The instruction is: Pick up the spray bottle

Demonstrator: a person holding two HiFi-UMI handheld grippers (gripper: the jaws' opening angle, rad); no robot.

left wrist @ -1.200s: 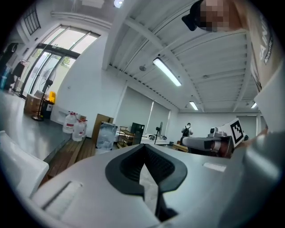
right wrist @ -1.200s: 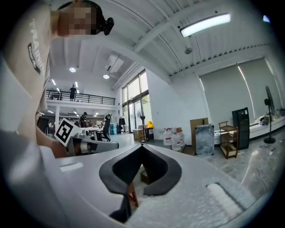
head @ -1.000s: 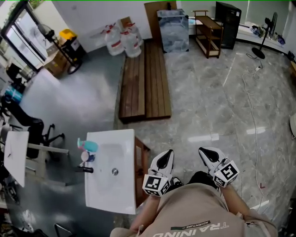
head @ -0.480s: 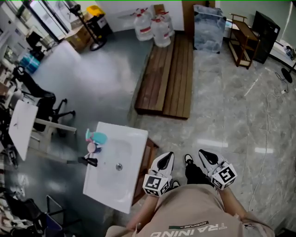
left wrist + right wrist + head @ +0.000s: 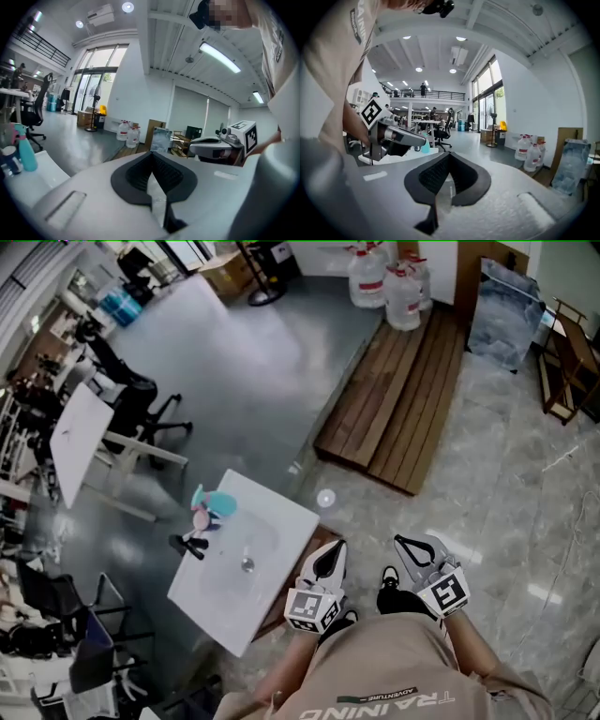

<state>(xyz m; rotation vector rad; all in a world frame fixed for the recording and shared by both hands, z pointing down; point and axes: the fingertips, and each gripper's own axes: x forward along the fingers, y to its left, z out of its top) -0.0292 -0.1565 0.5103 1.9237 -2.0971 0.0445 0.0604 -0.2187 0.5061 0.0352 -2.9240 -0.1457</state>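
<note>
The spray bottle (image 5: 216, 504), teal with a pink trigger, stands upright at the far left corner of a white sink basin (image 5: 277, 521). It also shows at the left edge of the left gripper view as the teal bottle (image 5: 26, 152), and small in the right gripper view as the bottle (image 5: 424, 147). My left gripper (image 5: 333, 554) is shut and empty, close to my body at the basin's near right corner. Beside it, my right gripper (image 5: 403, 543) is shut and empty, over the marble floor. Both are well apart from the bottle.
A black faucet (image 5: 187, 547) and a small cup sit next to the bottle. A wooden platform (image 5: 403, 409) lies ahead, with water jugs (image 5: 389, 277) behind it. A white desk (image 5: 80, 432) and office chairs (image 5: 141, 399) stand to the left.
The head view has swung left, so the basin now lies diagonally and nearer the middle. Both grippers turned with my body and stay shut and empty near my torso.
</note>
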